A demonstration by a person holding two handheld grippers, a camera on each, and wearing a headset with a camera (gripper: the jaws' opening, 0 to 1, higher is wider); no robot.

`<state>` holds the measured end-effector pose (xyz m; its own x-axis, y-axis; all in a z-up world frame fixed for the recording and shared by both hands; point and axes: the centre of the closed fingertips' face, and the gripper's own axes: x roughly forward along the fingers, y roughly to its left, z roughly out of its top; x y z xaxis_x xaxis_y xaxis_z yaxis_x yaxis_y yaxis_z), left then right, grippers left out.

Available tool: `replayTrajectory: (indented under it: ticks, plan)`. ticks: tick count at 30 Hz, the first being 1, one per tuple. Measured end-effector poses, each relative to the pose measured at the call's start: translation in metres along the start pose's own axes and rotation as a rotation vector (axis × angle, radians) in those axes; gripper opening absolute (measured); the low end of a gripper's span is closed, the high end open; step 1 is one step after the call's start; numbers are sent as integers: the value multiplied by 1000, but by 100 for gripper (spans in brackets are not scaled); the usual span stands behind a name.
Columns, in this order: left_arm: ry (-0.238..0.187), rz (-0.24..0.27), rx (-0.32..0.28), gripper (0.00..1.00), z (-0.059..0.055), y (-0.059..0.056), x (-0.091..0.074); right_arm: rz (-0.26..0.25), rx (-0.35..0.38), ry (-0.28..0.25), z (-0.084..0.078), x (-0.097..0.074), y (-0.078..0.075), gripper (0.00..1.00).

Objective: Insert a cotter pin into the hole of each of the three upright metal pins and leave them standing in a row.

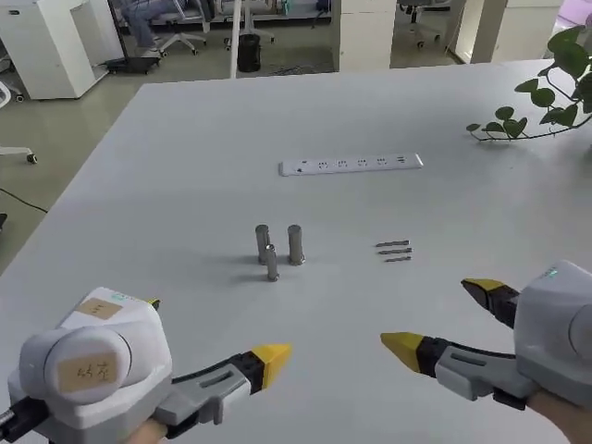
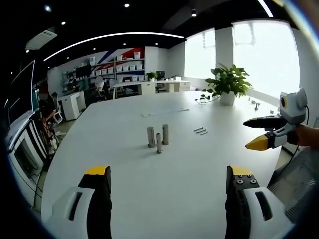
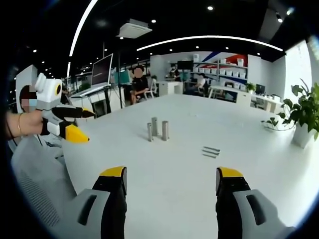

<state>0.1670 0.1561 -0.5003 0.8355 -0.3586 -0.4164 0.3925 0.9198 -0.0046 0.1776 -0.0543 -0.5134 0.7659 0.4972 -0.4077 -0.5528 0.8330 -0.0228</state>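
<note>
White power strip (image 1: 351, 165) behind three grey metal pins (image 1: 277, 248); leafy green plant (image 1: 553, 95) at right edge of white desk (image 1: 166, 166); left claw (image 1: 211, 329), right claw (image 1: 437, 315) gaping, empty.

All three views face the pins (image 1: 295, 245)

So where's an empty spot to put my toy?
Left of the three metal pins the table is wide and bare. It's also free between the pins and the power strip, and right of the cotter pins toward the plant. The crowded part is near the pins and cotter pins, with the left hand-held gripper and right hand-held gripper just in front.
</note>
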Motion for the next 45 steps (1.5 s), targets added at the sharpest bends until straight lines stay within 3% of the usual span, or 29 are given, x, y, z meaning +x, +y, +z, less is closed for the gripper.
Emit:
replayTrajectory:
  ticks: [3,11,16,27,34,45]
  plan:
    - [19,2,22,96,-2,1,1,4,-2,1,1,0,1,68]
    - [6,-7,14,96,5,0,2,2,-5,-5,5,2,-2,62]
    - [28,0,58,96,3,1,4,5,2,-3,5,2,-2,59]
    - [20,-9,57,95,4,1,6,15,5,3,7,2,0,56]
    - [9,-13,69,95,9,2,6,41,-3,1,17,6,6,52]
    - [7,-27,86,94,10,0,6,136,-66,-2,31,37,20,41]
